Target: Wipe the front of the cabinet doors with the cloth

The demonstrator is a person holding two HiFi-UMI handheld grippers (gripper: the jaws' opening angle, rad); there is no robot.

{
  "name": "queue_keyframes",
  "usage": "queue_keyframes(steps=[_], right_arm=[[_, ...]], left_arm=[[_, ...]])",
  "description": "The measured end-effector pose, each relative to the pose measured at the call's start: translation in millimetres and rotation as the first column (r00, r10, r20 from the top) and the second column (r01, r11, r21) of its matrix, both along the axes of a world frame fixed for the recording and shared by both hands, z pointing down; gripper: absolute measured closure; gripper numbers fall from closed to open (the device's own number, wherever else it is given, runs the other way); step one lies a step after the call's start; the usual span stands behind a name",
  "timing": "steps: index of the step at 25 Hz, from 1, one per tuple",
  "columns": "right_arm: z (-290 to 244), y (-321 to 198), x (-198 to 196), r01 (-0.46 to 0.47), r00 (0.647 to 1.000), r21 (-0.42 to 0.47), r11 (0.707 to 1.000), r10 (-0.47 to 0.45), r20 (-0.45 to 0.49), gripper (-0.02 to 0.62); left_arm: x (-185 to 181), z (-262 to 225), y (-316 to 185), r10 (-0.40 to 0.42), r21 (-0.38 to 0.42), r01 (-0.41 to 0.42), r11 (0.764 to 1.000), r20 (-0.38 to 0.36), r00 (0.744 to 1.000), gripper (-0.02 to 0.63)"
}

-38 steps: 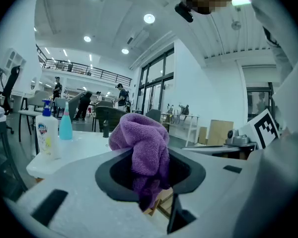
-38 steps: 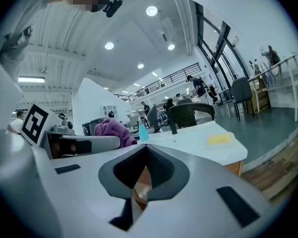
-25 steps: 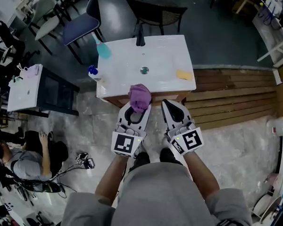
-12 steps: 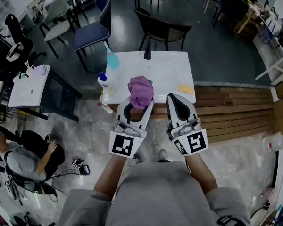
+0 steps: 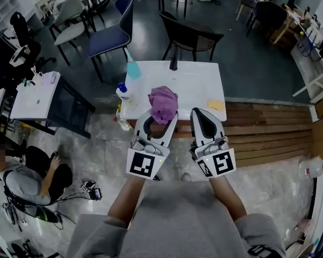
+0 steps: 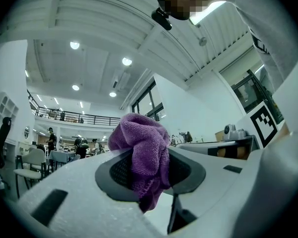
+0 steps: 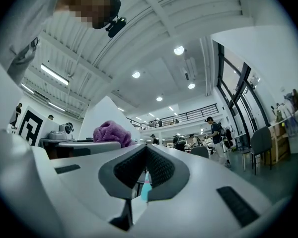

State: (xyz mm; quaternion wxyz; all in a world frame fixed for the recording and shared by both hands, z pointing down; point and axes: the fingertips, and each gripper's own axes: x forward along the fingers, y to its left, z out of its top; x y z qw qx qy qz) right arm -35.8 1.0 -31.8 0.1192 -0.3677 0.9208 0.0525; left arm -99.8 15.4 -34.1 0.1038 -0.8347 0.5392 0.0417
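A: Left gripper [image 5: 160, 123], state?
B: Clamped on the purple cloth [image 6: 141, 152]. The wad bulges up past the jaw tips, and a tail hangs down between the pads.
A: Right gripper [image 5: 200, 121]?
B: Jaws pressed together with nothing gripped, only a thin slit at the tips. It sits just right of the left one, and both point forward.
A: Ahead of the tips?
B: The near edge of the white sink top [image 5: 196, 87] lies under both noses. The cabinet [image 5: 182, 129] shows only as a brown strip between the grippers. A sponge [image 5: 216, 105] lies just ahead-right of the right gripper. A blue-capped bottle [image 5: 124, 92] stands ahead-left of the left gripper, with a teal bottle [image 5: 132, 69] beyond it. The faucet [image 5: 174, 64] is at the far edge.
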Motion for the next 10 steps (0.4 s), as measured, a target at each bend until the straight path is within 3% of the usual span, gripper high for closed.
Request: queue_keyframes(steps=[10], right_arm=[[7, -5, -15, 0.011, 0.999, -0.014, 1.000, -0.010, 0.034, 0.588]], left_arm=[[-20, 11, 1, -0.018, -0.015, 0.018, 1.000, -0.010, 1.000, 0.466]])
